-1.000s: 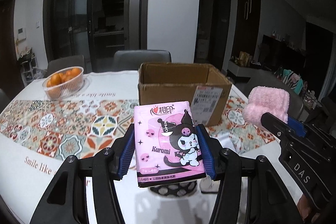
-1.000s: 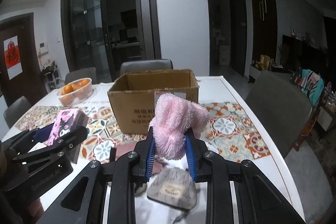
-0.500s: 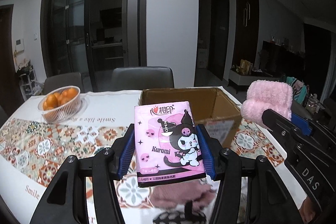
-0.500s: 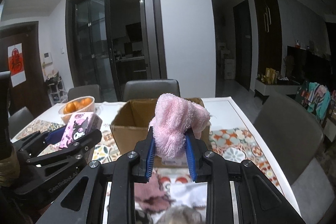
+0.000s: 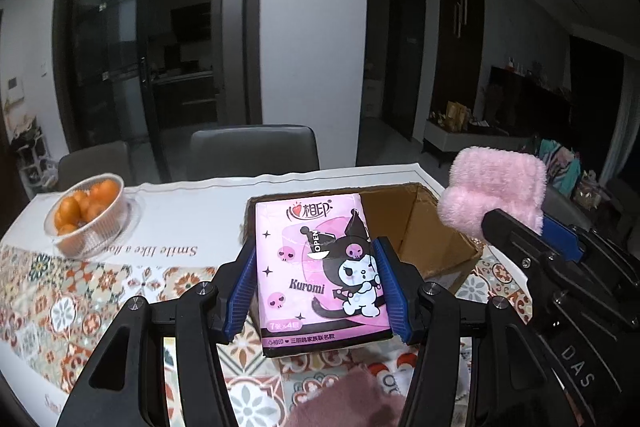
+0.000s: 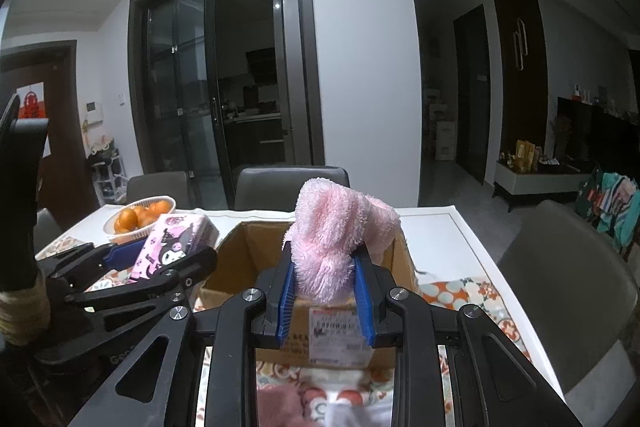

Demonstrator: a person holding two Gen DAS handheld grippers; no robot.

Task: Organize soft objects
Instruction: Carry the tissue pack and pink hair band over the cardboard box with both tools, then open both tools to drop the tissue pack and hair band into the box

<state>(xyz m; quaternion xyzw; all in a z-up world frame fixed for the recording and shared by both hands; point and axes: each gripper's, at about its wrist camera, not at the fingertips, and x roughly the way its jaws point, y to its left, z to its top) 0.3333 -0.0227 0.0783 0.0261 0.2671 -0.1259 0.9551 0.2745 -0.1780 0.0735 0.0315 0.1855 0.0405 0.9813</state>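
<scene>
a pink tissue pack (image 5: 320,267) printed with a cartoon character and the word "kuromi" is clamped between the blue pads of the left gripper (image 5: 316,291). the pack is held upright in the air, in front of an open cardboard box (image 5: 420,227) that is seen behind and below it. in the right wrist view the same pack (image 6: 172,243) is seen held just left of the box (image 6: 248,259), near its left wall.

a fluffy pink cloth (image 6: 336,247) is pinched between the blue pads of the right gripper (image 6: 324,299), its bunched top standing above the fingers. it is held over the near edge of the box, whose inside is seen behind it. a white shipping label (image 6: 336,331) is stuck on the box's near wall. in the left wrist view the cloth (image 5: 496,187) is seen to the right of the box, raised above it.

the box rests on a table (image 5: 192,211) covered with a white cloth bearing a patterned tile print. a clear bowl of oranges (image 5: 88,215) stands at the table's far left, well apart from the box. a dusty pink fabric item (image 5: 348,403) lies on the table below the left gripper. grey chairs (image 5: 252,151) are placed at the far side of the table.
</scene>
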